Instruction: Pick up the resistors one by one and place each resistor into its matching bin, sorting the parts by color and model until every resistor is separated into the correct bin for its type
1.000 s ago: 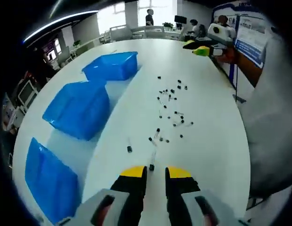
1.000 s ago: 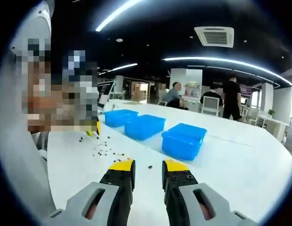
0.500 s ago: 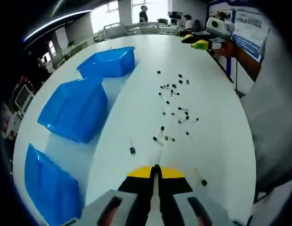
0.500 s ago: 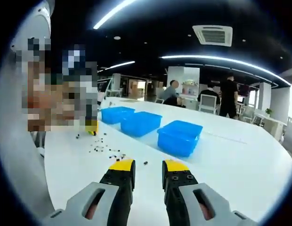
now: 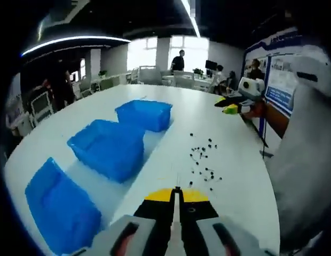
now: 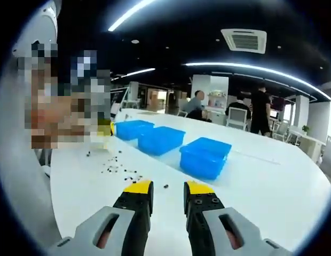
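My left gripper (image 5: 176, 191) is shut on a resistor, whose thin wire lead (image 5: 178, 180) sticks up between the yellow-tipped jaws, raised above the white table (image 5: 245, 176). Beyond it lie several small dark resistors (image 5: 204, 160), scattered. Three blue bins stand in a row to the left: far (image 5: 146, 113), middle (image 5: 109, 146), near (image 5: 61, 208). My right gripper (image 6: 167, 186) is open and holds nothing, hovering over the table. In the right gripper view the scattered resistors (image 6: 118, 168) lie to the left, one stray resistor (image 6: 165, 186) sits just past the jaws, and the bins (image 6: 205, 156) run behind.
A person's white sleeve (image 5: 304, 160) fills the right side of the left gripper view. A yellow-green object (image 5: 229, 108) lies at the table's far right edge. People sit and stand at desks (image 6: 229, 114) in the background.
The left gripper closed on a resistor from the table and has since lifted and tilted up, so the bins and pile look farther off. The right gripper has barely moved.
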`<state>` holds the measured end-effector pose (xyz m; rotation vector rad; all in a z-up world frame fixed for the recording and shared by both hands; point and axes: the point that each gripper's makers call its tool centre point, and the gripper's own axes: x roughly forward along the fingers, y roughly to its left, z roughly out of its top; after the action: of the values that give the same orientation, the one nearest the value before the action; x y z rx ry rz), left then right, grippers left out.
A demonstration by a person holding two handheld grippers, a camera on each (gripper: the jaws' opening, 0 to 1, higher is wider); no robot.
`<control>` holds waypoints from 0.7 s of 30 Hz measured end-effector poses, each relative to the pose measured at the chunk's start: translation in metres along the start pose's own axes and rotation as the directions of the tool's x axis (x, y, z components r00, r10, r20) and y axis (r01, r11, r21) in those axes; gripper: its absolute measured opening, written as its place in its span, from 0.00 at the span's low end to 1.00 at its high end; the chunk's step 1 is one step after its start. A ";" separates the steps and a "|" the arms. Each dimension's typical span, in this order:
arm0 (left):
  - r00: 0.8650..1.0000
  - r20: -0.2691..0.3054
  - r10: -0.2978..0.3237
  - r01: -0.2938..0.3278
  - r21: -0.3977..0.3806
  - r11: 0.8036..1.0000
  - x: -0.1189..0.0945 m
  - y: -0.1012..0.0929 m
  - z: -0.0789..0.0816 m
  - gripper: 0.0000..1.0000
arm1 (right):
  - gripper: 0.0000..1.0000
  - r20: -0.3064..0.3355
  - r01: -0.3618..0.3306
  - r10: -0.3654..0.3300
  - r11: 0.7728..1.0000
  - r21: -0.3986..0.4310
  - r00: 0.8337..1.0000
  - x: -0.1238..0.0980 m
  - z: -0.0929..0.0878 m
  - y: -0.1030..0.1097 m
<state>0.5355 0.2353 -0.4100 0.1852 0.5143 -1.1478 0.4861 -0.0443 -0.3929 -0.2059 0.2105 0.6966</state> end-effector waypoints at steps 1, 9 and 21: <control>0.999 0.039 0.030 -0.028 -0.032 0.999 -0.006 0.010 0.005 0.07 | 0.25 0.000 0.002 -0.002 1.000 0.001 1.000 0.000 0.000 0.000; 0.829 0.205 0.521 -0.459 -0.282 0.842 -0.059 0.122 0.019 0.07 | 0.25 0.013 0.010 -0.010 1.000 0.013 1.000 0.003 0.010 -0.002; 0.710 0.117 0.695 -0.626 -0.348 0.698 -0.074 0.159 -0.001 0.08 | 0.25 0.005 0.023 -0.023 1.000 0.010 1.000 -0.003 0.007 0.002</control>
<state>0.6561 0.3623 -0.3942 -0.0280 0.3383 -0.3535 0.4836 -0.0432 -0.3851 -0.1964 0.2069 0.6731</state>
